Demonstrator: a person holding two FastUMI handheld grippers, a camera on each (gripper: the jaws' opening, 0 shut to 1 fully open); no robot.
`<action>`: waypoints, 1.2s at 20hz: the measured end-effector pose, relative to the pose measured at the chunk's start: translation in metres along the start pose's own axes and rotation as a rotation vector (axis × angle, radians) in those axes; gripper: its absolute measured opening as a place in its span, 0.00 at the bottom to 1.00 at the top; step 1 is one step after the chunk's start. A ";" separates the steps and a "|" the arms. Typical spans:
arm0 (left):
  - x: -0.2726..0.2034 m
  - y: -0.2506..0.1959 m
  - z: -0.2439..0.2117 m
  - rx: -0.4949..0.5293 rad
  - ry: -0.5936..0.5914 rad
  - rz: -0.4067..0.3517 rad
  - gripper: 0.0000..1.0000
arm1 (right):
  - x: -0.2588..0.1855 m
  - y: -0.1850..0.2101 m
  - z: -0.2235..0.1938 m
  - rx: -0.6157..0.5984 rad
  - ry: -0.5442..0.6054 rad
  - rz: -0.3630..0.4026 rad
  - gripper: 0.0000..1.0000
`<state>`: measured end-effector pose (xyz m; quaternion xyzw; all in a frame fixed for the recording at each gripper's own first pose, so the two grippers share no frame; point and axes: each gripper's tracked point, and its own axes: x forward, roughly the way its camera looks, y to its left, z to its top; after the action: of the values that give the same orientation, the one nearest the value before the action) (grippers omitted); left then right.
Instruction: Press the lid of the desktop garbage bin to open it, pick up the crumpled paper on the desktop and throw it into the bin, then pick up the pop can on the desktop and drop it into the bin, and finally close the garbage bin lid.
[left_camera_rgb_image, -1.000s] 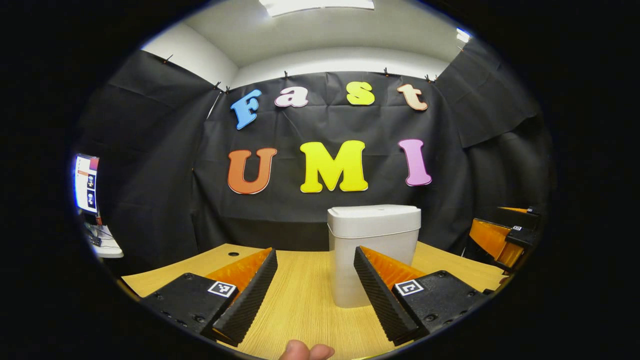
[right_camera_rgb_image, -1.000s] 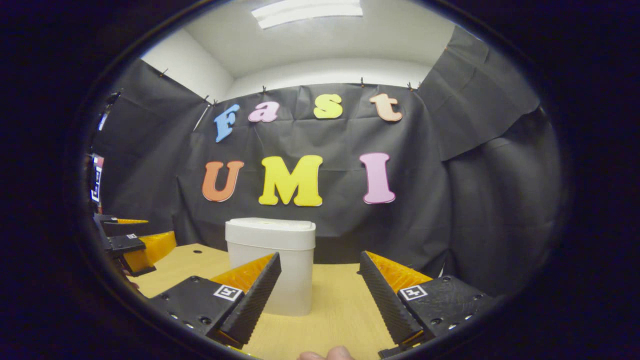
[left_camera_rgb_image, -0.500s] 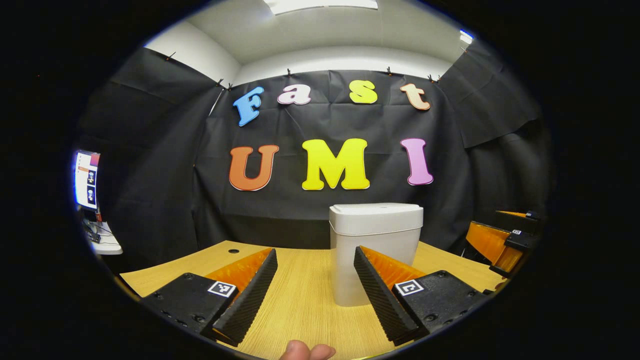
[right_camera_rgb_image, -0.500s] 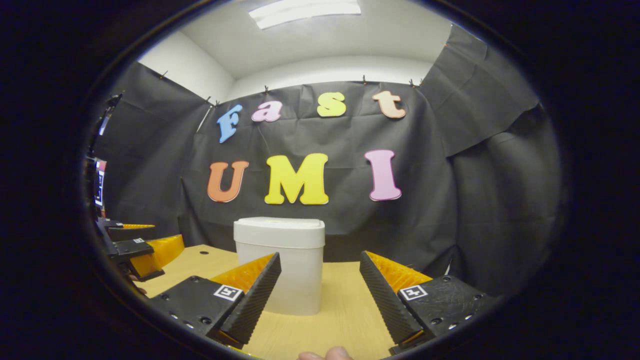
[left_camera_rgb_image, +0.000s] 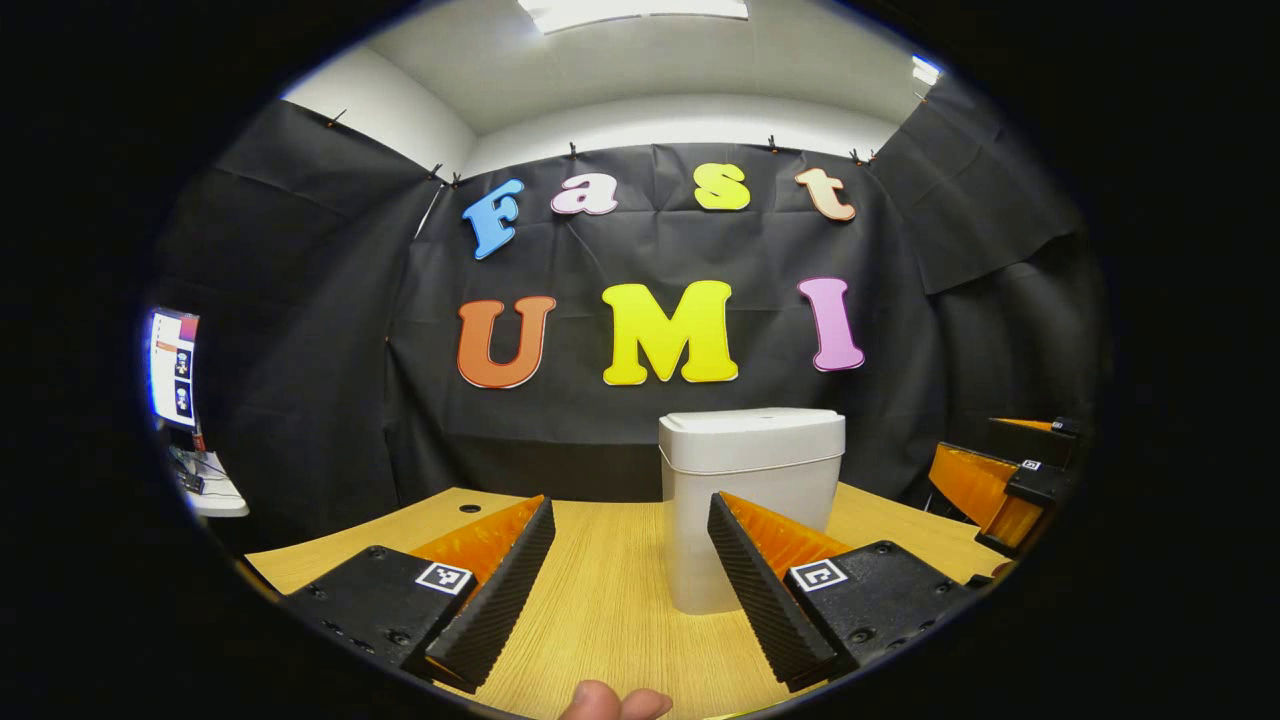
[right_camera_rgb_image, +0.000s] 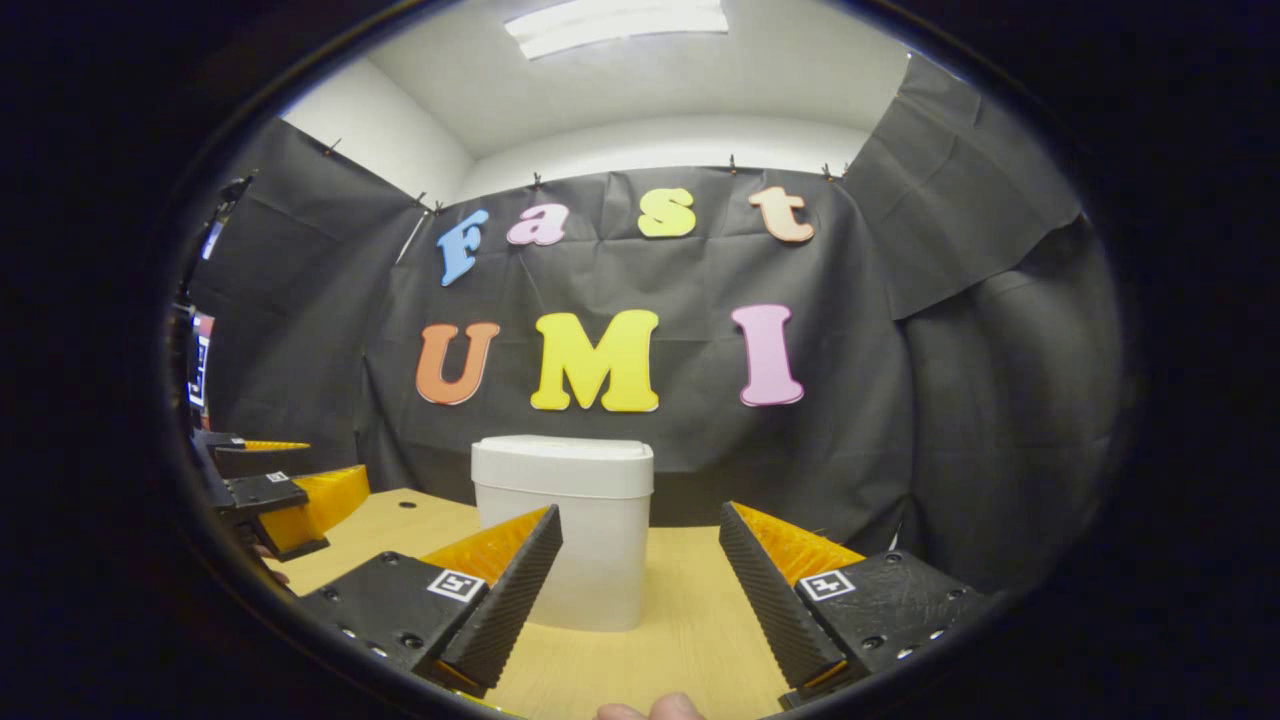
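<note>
Standing bin: the white garbage bin (left_camera_rgb_image: 750, 505) is upright on the wooden tabletop (left_camera_rgb_image: 610, 600), toward the back, close in front of the black cloth wall (left_camera_rgb_image: 300, 400).
Lid: the bin's lid (left_camera_rgb_image: 751, 437) sits flat and closed on top of the body.
Bin in right gripper view: the same garbage bin (right_camera_rgb_image: 585, 535) stands left of centre, its lower left corner hidden behind the near finger.
Left gripper: the left gripper (left_camera_rgb_image: 632, 515) is held low over the tabletop, fingers spread wide with nothing between them — the bin stands beyond, partly behind the finger on the view's right side, not touched.
Left gripper, seen from the right: it (right_camera_rgb_image: 275, 490) shows at the far left edge, well apart from the bin, above the tabletop's corner.
Right gripper: the right gripper (right_camera_rgb_image: 640, 520) is also spread wide and empty — bare tabletop (right_camera_rgb_image: 690, 610) lies between its fingers, the bin just beyond the left one.
Right gripper, seen from the left: it (left_camera_rgb_image: 1005, 475) sits at the far right edge, to the side of the bin and apart from it.
Fingertips of the person: a bit of a hand (left_camera_rgb_image: 612, 702) shows at the bottom edge of the left gripper view, and another (right_camera_rgb_image: 650, 710) in the right gripper view.
Surroundings: a lit screen (left_camera_rgb_image: 172, 367) at the far left, a ceiling light (left_camera_rgb_image: 635, 8) overhead, a small dark hole (left_camera_rgb_image: 467, 508) in the tabletop near its back edge.
</note>
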<state>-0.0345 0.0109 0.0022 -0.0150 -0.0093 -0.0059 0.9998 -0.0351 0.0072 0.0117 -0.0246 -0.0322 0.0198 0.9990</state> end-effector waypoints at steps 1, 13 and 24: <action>0.000 0.000 0.000 0.001 0.000 0.000 0.99 | -0.001 0.000 0.000 -0.001 0.001 0.000 0.98; 0.000 0.000 -0.004 0.014 0.008 0.004 0.99 | 0.001 -0.005 -0.008 -0.007 0.018 -0.040 0.98; 0.004 -0.002 -0.015 -0.010 0.026 -0.006 0.99 | 0.003 -0.008 -0.015 -0.019 0.041 -0.068 0.98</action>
<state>-0.0298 0.0083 -0.0124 -0.0201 0.0036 -0.0092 0.9997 -0.0310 -0.0011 -0.0029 -0.0332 -0.0130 -0.0152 0.9993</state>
